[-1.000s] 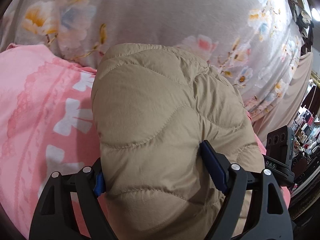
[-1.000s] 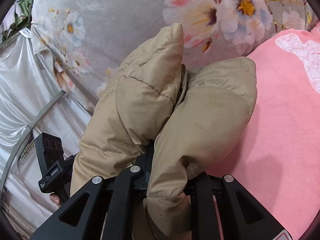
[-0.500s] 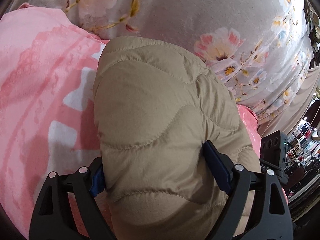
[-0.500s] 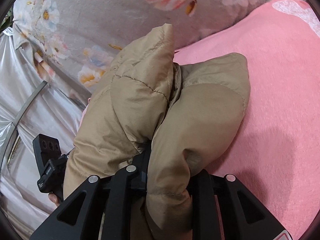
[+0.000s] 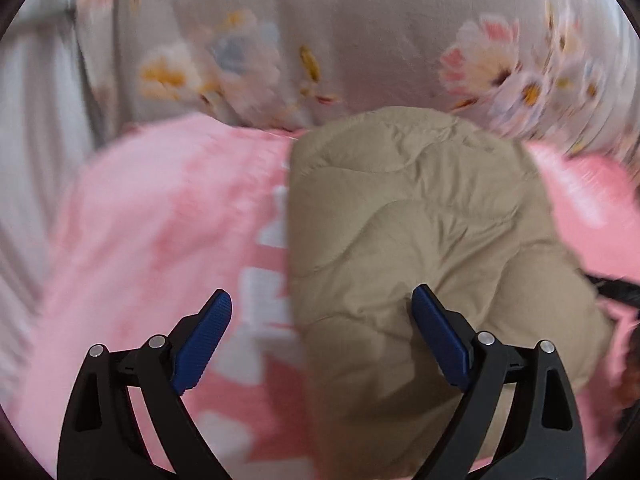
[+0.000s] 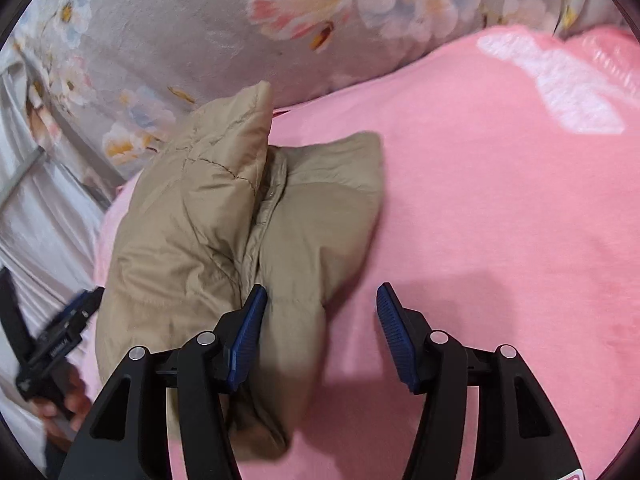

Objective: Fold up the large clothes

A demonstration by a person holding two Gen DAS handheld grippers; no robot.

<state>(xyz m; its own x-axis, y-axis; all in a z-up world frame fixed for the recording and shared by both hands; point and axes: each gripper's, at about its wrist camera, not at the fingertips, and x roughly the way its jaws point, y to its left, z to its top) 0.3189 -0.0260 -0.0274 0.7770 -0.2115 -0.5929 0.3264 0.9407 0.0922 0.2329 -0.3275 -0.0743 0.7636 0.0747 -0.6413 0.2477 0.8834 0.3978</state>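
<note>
A folded tan quilted jacket (image 5: 420,240) lies on a pink blanket (image 5: 168,232). My left gripper (image 5: 322,320) is open, its right pad (image 5: 438,338) resting on the jacket and its left pad (image 5: 202,340) over the blanket. In the right wrist view the jacket (image 6: 240,240) lies bunched at the left on the pink blanket (image 6: 500,220). My right gripper (image 6: 320,332) is open, its left pad (image 6: 248,336) against the jacket's edge and its right pad (image 6: 398,340) over bare blanket. Neither gripper holds the jacket.
A grey floral bedspread (image 5: 380,40) lies beyond the blanket, also in the right wrist view (image 6: 180,32). Shiny grey fabric (image 6: 36,208) hangs at the left. The other gripper and the hand holding it (image 6: 52,360) show at the lower left.
Both grippers have opened and let go of the jacket, which now lies on the pink blanket. The left view is blurred from motion.
</note>
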